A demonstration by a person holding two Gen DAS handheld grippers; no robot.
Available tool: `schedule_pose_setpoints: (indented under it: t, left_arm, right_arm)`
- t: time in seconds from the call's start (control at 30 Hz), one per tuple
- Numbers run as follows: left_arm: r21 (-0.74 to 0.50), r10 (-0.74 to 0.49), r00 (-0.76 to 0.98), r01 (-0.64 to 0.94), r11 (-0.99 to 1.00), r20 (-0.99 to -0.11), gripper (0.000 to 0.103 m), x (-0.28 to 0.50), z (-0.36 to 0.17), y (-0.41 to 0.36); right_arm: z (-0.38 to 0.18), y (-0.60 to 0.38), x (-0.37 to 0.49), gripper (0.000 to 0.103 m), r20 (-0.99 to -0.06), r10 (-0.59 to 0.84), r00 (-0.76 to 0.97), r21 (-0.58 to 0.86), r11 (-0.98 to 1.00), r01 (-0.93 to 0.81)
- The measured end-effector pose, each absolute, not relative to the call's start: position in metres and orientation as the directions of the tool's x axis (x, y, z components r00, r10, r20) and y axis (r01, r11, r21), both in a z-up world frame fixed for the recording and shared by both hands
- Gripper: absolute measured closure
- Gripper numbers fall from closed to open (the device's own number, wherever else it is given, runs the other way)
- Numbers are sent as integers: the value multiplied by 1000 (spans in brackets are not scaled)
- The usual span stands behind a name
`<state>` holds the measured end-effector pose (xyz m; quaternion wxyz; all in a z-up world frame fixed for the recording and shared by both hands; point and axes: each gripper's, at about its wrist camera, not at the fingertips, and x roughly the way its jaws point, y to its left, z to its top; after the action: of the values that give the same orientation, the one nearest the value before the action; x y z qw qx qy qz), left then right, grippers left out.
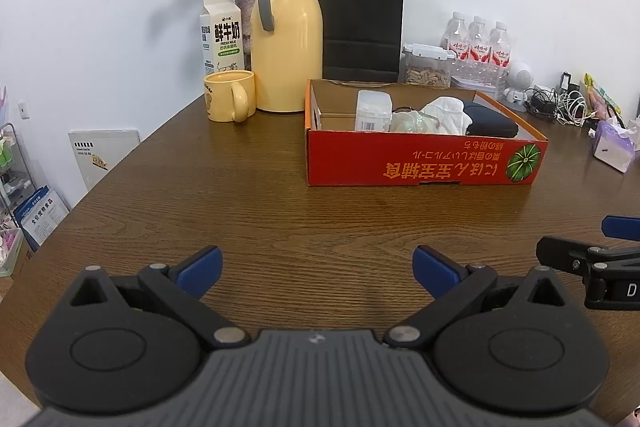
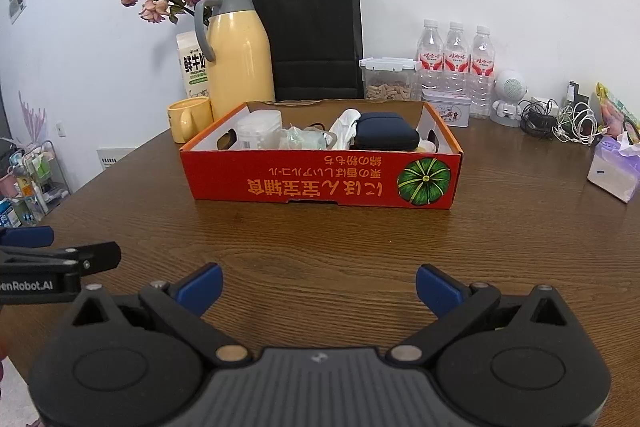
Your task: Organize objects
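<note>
The red cardboard box sits near the far edge of the brown surface, holding a dark pouch and white cloth. It is well ahead of both grippers. The left gripper and right gripper have fingers spread wide, holding nothing.

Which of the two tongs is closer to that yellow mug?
Left. The left tongs hover open, nearly in line with the yellow mug; the right tongs sit further right, facing the red box.

Sitting mid-table: open red cardboard box, holding clear plastic container left, white cloth centre, dark pouch right.
</note>
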<state>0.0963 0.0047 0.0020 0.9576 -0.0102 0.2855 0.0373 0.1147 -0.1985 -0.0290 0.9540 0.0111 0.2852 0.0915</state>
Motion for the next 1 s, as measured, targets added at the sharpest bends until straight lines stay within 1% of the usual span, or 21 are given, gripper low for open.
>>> schedule_pose_setpoints:
  t: [1.0]
  left_arm:
    - [1,65,836,-76,997,-545,0,96,5,5]
  right_arm:
    - [-29,-200,115,0,-542,180,820,73,983,-168]
